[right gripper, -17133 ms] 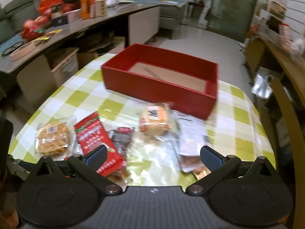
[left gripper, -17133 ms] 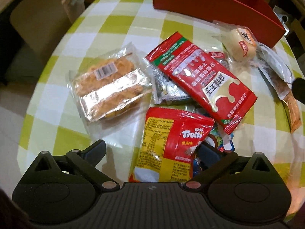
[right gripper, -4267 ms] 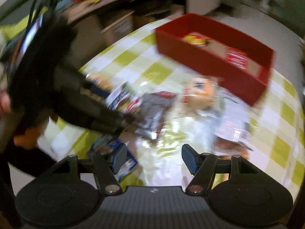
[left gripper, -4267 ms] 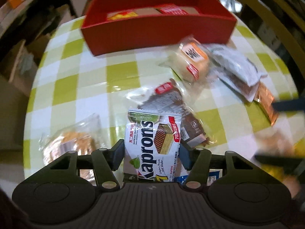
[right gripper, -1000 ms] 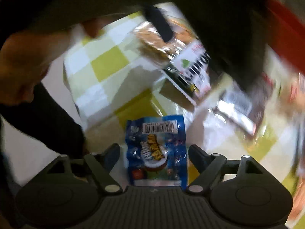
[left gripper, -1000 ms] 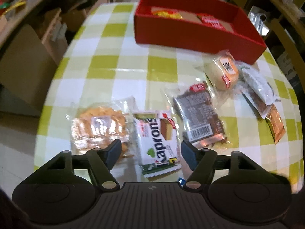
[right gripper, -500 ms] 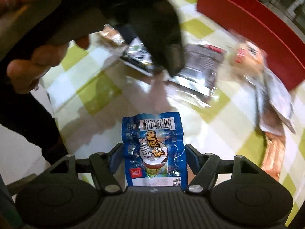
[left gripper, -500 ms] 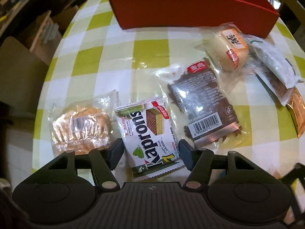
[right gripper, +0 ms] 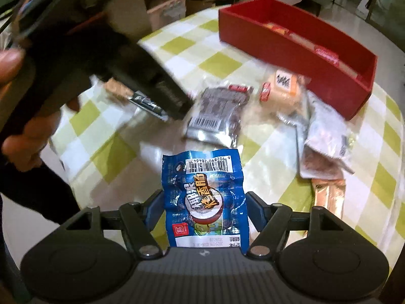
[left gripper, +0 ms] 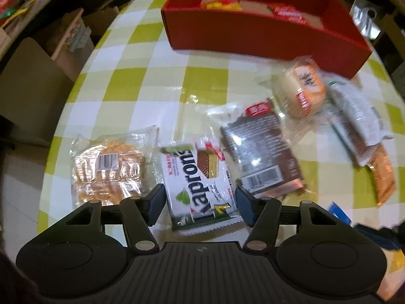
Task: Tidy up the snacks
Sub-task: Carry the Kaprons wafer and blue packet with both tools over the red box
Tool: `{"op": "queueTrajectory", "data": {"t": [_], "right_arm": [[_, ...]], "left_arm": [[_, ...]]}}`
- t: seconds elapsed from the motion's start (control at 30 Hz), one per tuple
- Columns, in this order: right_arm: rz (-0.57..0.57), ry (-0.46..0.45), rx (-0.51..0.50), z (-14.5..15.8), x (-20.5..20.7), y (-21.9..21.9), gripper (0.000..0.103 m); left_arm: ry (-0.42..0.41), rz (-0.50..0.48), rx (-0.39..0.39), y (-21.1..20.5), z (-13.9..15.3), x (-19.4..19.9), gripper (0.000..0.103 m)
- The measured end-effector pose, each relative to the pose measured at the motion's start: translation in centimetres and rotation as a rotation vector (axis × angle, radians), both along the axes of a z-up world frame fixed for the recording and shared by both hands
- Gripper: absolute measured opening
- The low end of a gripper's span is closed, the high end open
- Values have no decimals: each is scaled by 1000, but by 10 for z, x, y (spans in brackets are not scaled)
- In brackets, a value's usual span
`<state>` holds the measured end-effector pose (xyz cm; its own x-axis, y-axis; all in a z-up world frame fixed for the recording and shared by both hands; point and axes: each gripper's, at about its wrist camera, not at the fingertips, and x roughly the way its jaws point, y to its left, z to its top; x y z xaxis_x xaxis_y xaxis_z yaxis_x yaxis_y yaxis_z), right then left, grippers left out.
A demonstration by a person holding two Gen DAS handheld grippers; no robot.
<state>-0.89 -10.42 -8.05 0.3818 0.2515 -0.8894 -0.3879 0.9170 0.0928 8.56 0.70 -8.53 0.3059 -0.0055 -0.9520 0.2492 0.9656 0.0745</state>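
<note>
A round tabletop in a green-and-white check fills both of my views, with a red box at its far side already holding a yellow packet and a red packet. My left gripper has its jaws narrowed around the white Kaprons wafer pack, the pads right beside its edges; I cannot tell if they press it. A clear-wrapped pastry lies just left of it, a dark barcoded packet just right. My right gripper has its jaws closed in against a blue sausage packet near the tabletop's near edge. A round bun sits near the box.
</note>
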Motion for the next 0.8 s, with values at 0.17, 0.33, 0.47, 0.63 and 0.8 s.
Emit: {"op": "queueTrajectory", "data": {"t": [0.17,0.33,0.47,0.63,0.8], "right_arm": [[-26,-26,15,8,5,-3,78],[-63,-53,25,16,8,-12,78],[-105,-86,40,25,17,-22,78],[-155,-132,50,39,31,-34,78],[-203,-176,53,51,45,-45,78]], "left_arm": [[-13,7,-61,4,16,-14,66],[-14,15,-97,9,21,-17,66],[-37,17,-135,10,31,-18,66],[-102,8,-147,3,46,-15,66],[-147,-5,-167,-6,56,-5,66]]}}
